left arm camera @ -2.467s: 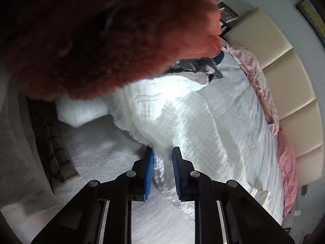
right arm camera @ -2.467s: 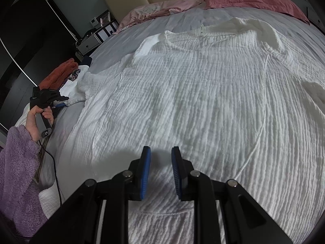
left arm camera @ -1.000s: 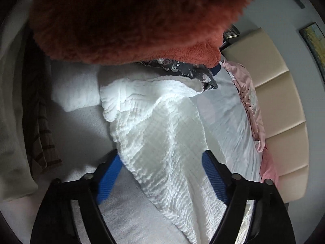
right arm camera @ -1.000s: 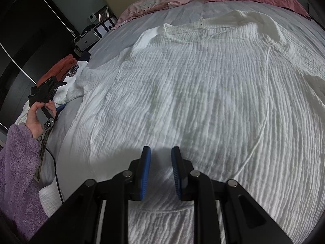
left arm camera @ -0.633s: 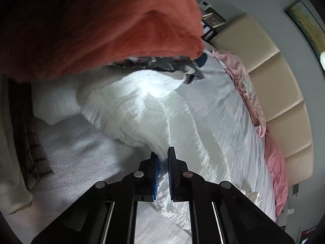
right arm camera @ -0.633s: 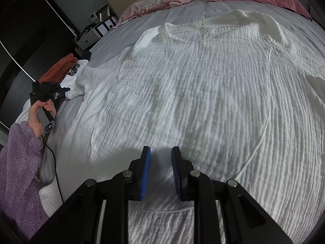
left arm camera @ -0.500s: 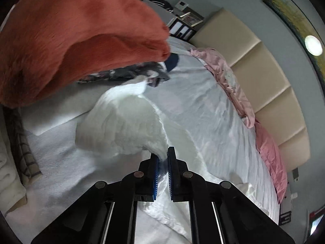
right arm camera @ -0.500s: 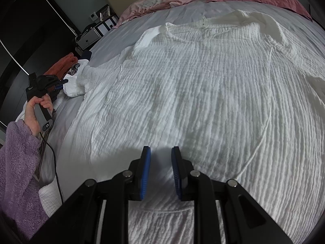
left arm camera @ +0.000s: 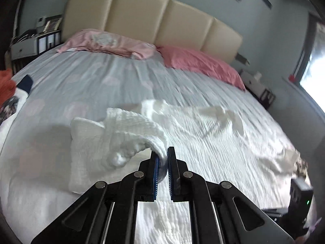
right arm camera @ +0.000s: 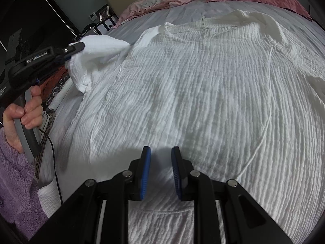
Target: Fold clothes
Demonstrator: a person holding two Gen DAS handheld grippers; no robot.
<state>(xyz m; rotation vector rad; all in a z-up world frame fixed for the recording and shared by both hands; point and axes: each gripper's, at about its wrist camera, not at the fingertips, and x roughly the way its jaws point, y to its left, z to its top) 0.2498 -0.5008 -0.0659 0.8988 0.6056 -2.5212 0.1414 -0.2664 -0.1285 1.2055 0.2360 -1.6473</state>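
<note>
A white crinkled shirt lies spread flat on the bed, collar toward the pillows. My left gripper is shut on the end of the shirt's left sleeve. It holds the sleeve lifted off the bed and bunched over the shirt's left shoulder. In the right wrist view the left gripper shows at the upper left, with the sleeve hanging from its tips. My right gripper hovers low over the shirt's bottom middle, fingers a little apart with nothing between them.
Two pink pillows lie against the beige headboard. A heap of orange-red and patterned clothes sits at the bed's left edge. A person's hand and purple fuzzy sleeve hold the left gripper's handle. A nightstand stands far left.
My left gripper opened wide over the sleeve, shut on it, then lifted it and swung toward the shirt's body. My right gripper stayed where it was.
</note>
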